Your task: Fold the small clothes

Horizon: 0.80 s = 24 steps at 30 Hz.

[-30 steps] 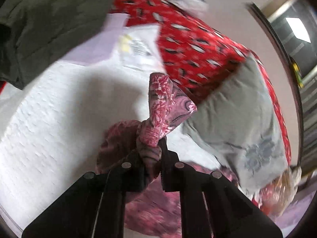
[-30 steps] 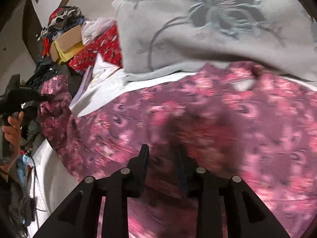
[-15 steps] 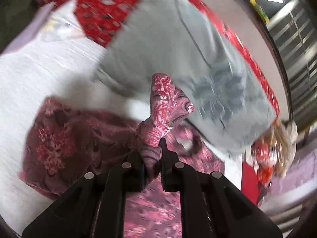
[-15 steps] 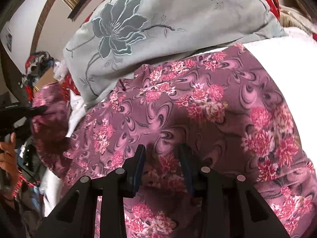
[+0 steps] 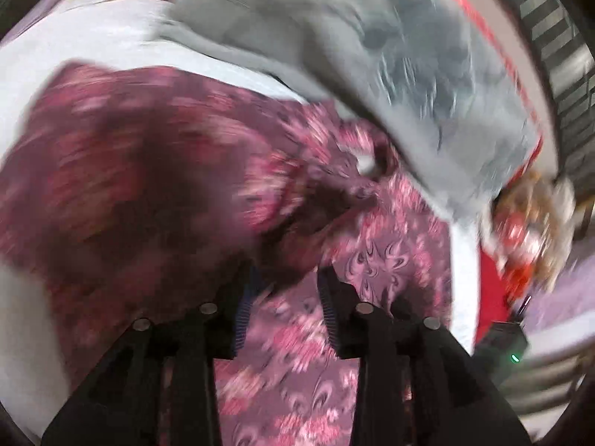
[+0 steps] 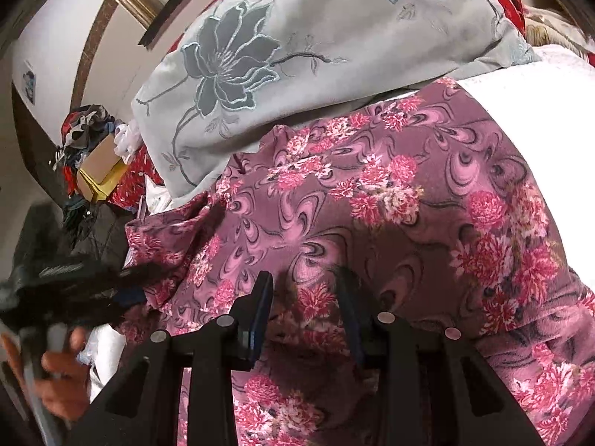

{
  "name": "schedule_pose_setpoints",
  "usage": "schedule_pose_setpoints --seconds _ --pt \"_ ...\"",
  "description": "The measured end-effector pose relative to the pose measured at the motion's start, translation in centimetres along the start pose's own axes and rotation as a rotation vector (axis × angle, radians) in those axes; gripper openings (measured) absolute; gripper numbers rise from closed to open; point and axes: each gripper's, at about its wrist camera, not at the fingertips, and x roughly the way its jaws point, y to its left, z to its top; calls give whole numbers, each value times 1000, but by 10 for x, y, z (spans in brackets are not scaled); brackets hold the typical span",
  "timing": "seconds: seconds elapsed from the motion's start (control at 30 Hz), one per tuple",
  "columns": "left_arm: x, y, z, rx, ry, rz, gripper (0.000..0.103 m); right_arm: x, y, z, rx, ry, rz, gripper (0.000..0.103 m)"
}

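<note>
Only the right view shows a hand; both tongs spread over the garment, left opening.

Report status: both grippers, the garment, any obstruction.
Left gripper opening, nothing pinched. Right gripper open over floral garment. Garment part-folded on white sheet. Grey cushion crowds its far edge.

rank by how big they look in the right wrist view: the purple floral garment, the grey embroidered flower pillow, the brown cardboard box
1. purple floral garment, though it lies nearest the camera, so partly unsure
2. grey embroidered flower pillow
3. brown cardboard box, small and farther back
</note>
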Motion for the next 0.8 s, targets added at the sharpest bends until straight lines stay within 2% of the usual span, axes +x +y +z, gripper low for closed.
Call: schedule_pose_setpoints --seconds 0.03,0.1,0.13,0.2,0.23,0.27,0.33,0.43,0.5,0.53,0.57,0.67,0.8 --pt "-14 10 -6 -28 -34 -11 57 0 1 5 36 22 -4 38" --pt "-36 37 -17 -114 -122 1 68 -3 9 13 93 29 50 44" --pt "-40 47 -21 -141 -148 8 68 -4 16 15 90 25 81 44" --pt "-42 70 -22 -202 -153 2 68 -1 38 20 69 27 140 53" --pt "-38 77 -21 -222 -151 -9 68 5 49 22 72 38 171 67" --pt "-33 85 -20 -238 -140 7 68 11 56 22 81 48 186 73" --pt "-24 88 -21 -243 -123 12 68 30 70 23 85 81 144 73" --pt "-27 88 -23 -234 -139 -6 68 54 83 18 65 102 105 72" --pt "-28 85 -23 -206 -142 3 68 66 91 17 45 118 101 59" --pt "-25 83 -23 -203 -139 6 68 69 95 18 23 116 85 31" --pt "-25 82 -23 -202 -137 6 68 69 98 20 3 116 85 7" --pt "-23 83 -22 -211 -136 -7 68 49 91 26 -17 44 86 7" --pt "-25 85 -22 -225 -135 -20 68 19 67 39 -6 -29 46 7"
